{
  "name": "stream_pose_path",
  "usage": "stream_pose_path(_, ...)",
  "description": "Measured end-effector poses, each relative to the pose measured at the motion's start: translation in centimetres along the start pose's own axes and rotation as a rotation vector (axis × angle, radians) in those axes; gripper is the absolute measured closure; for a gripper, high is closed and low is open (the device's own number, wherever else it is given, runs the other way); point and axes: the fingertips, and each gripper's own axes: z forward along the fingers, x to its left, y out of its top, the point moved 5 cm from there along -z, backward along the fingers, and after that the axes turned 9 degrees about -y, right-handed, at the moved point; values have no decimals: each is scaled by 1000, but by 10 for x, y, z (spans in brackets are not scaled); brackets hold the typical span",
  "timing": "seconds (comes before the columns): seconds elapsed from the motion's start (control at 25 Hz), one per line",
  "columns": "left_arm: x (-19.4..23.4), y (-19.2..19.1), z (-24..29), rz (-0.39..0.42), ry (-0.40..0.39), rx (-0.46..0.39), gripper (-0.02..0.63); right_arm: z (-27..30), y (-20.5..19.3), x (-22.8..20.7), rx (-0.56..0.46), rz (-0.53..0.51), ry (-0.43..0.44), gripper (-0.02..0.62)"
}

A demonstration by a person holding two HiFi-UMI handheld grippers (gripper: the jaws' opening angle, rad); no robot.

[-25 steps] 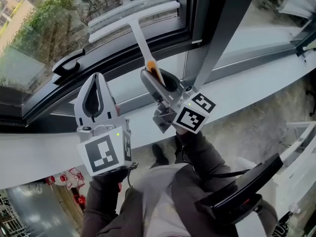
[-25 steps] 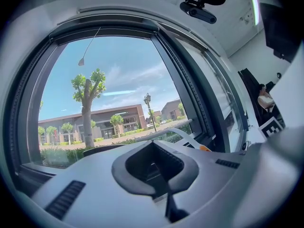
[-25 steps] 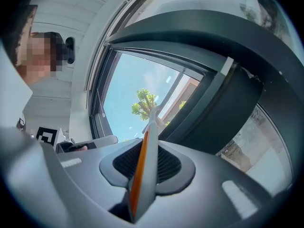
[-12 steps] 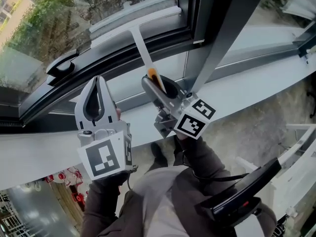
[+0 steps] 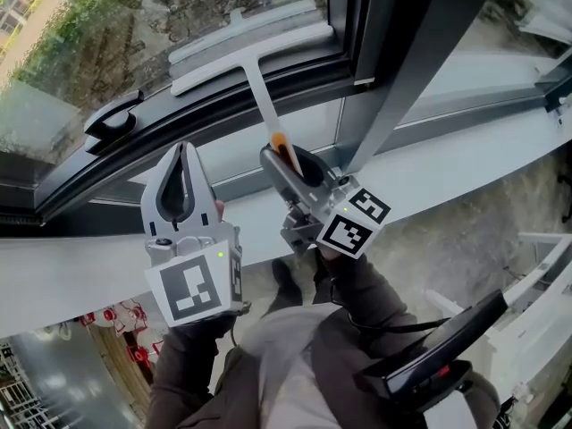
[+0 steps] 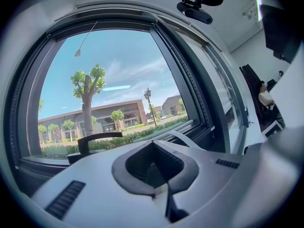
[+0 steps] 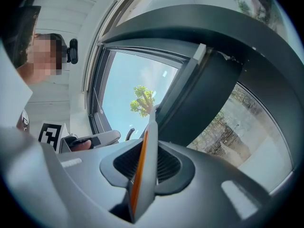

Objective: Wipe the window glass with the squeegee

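**Window glass**: fills the upper left of the head view, with greenery and paving seen through it. It is bounded by a dark window frame, which is the reference for all positions below.

**Window handle**: black, seated on the frame's lower rail towards its left end. It also shows in the left gripper view.

**Left gripper**: held below the frame's lower rail and below the window handle, pointing up at the glass. In its own view the fingers are pressed together along a seam. Only the oval hollow in their pads lies between them, and they hold nothing. It touches neither frame nor glass.

**Squeegee**: white and T-shaped. The blade lies across the glass just above the frame's lower rail, near the frame's right upright. The shaft runs down across the rail, ending in an orange-striped grip.

**Right gripper**: below the frame's lower rail, near the foot of the right upright. Its fingers are closed on the squeegee's grip. In the right gripper view the white and orange grip stands clamped between the ribbed pads.

**Window sill**: white, running below the frame behind both grippers.
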Motion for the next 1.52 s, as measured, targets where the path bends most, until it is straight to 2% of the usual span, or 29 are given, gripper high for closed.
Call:
stream_pose_path(0.2,0,-7,-3,67,-25,17,606,-1,1,0,8,8,1,534)
stream_pose_path(0.36,1,-6,-5,51,-4,16,606,0,2,2,17,19,4,535)
stream_pose_path(0.48,1,-1,-6,16,23,-17,606,-2,4,5,23,19,16,537)
stream_pose_path(0.76,11,9,-17,22,65,-68,606,0,24,27,-3,-15,63,537)
stream_pose_path(0.88,19,17,-20,25,69,-97,606,7,34,46,-23,-39,91,537)
stream_pose_path(1.0,27,19,-33,25,53,-90,606,7,39,72,-40,-55,110,537)
stream_pose_path(1.2,65,37,-42,15,37,-118,606,42,61,127,-83,-120,172,537)
stream_pose_path(1.36,93,57,-42,27,53,-162,606,78,89,169,-134,-153,264,537)
stream_pose_path(1.52,119,62,-48,20,93,-190,606,106,108,198,-173,-155,312,537)
